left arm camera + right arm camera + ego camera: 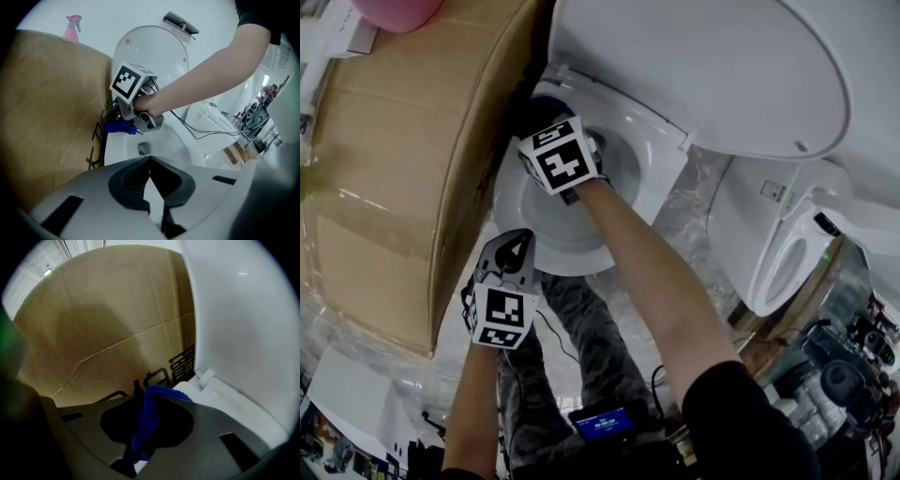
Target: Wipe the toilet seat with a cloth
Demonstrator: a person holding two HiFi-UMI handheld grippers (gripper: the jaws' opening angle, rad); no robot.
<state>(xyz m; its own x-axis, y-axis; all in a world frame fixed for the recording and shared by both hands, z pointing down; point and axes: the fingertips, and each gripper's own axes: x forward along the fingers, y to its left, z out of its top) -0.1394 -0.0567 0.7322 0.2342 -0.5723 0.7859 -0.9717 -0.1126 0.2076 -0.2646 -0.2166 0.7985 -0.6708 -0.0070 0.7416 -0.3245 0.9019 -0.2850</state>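
Note:
The white toilet seat lies down with its lid raised behind it. My right gripper is at the seat's back left corner, close to the cardboard box, and is shut on a blue cloth. The cloth hangs between the jaws of the right gripper and presses on the seat near the lid hinge. In the left gripper view the blue cloth shows under the right gripper. My left gripper hovers over the seat's front left rim; it is shut with nothing in it.
A tall cardboard box stands tight against the toilet's left side, with a pink spray bottle on top. Another white toilet stands to the right. Cables trail from the right gripper. The person's legs are in front of the bowl.

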